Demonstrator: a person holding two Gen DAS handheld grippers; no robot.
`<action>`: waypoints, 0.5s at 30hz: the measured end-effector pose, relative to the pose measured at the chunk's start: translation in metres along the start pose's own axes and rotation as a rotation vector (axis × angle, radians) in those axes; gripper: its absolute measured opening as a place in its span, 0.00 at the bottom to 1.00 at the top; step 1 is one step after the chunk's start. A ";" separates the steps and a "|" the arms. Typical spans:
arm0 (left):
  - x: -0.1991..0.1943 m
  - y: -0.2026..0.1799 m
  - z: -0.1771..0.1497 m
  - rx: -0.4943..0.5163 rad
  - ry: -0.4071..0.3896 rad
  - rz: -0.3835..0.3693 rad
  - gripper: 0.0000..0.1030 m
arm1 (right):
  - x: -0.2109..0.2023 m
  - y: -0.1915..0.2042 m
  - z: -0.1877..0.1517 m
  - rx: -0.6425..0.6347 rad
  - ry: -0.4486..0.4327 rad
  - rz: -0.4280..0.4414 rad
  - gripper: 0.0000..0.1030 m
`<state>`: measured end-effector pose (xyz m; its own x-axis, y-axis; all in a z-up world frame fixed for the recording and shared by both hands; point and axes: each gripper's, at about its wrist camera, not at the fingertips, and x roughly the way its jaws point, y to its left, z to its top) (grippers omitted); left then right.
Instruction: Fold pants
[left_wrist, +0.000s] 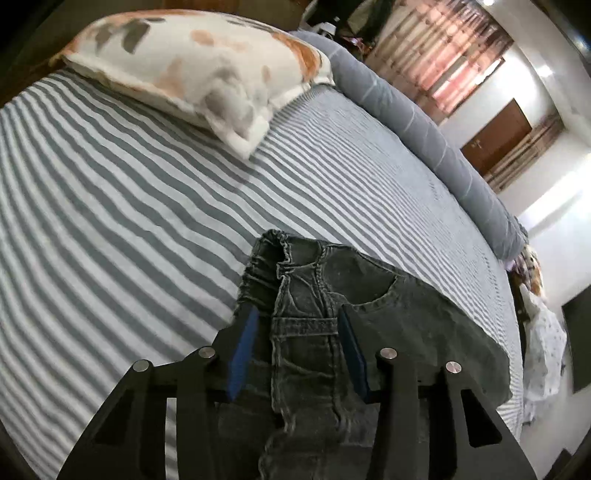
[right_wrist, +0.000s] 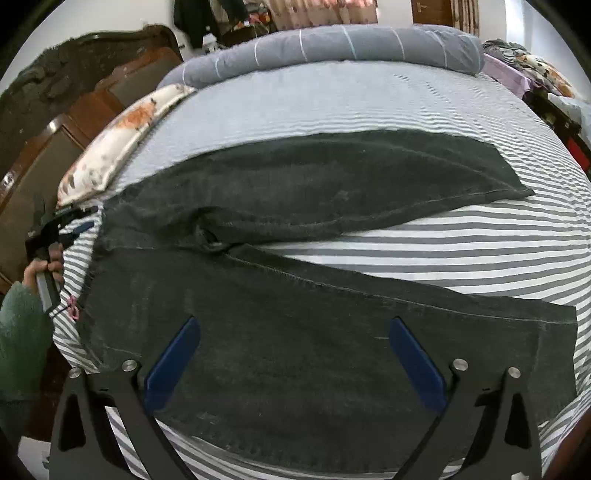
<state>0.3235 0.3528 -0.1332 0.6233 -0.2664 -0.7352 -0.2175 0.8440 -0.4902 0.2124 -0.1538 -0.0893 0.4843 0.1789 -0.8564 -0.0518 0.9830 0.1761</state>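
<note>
Dark grey jeans (right_wrist: 332, 184) lie flat on the striped bed sheet (right_wrist: 443, 251), legs spread in a V and waist toward the left. My right gripper (right_wrist: 294, 321) hovers open and wide over the near leg, with nothing between its blue pads. In the left wrist view the elastic waistband and fly of the jeans (left_wrist: 303, 295) sit between the fingers of my left gripper (left_wrist: 298, 310). Its blue pads (left_wrist: 243, 347) flank the bunched denim with gaps showing, so it is open. From the right wrist view the left gripper (right_wrist: 90, 218) shows at the waist edge, held by a hand in a green sleeve (right_wrist: 22, 332).
A patterned white and orange pillow (left_wrist: 192, 62) lies near the bed's head, and a rolled grey bolster (left_wrist: 424, 125) runs along the far edge. A dark wooden headboard (right_wrist: 55, 147) stands at the left. Piled clothes (right_wrist: 535, 70) sit past the bed's far right corner.
</note>
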 end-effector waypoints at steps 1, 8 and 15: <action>0.005 0.001 0.001 0.010 0.003 -0.005 0.43 | 0.004 0.002 0.001 -0.004 0.011 -0.005 0.98; 0.033 0.003 0.011 0.043 0.020 -0.070 0.41 | 0.025 0.018 0.009 -0.036 0.033 -0.012 0.97; 0.054 -0.006 0.037 0.060 0.037 -0.143 0.41 | 0.044 0.035 0.031 -0.099 0.031 0.003 0.97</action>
<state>0.3863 0.3503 -0.1529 0.6160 -0.4017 -0.6776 -0.0827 0.8224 -0.5628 0.2587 -0.1131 -0.1056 0.4571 0.1819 -0.8706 -0.1404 0.9813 0.1313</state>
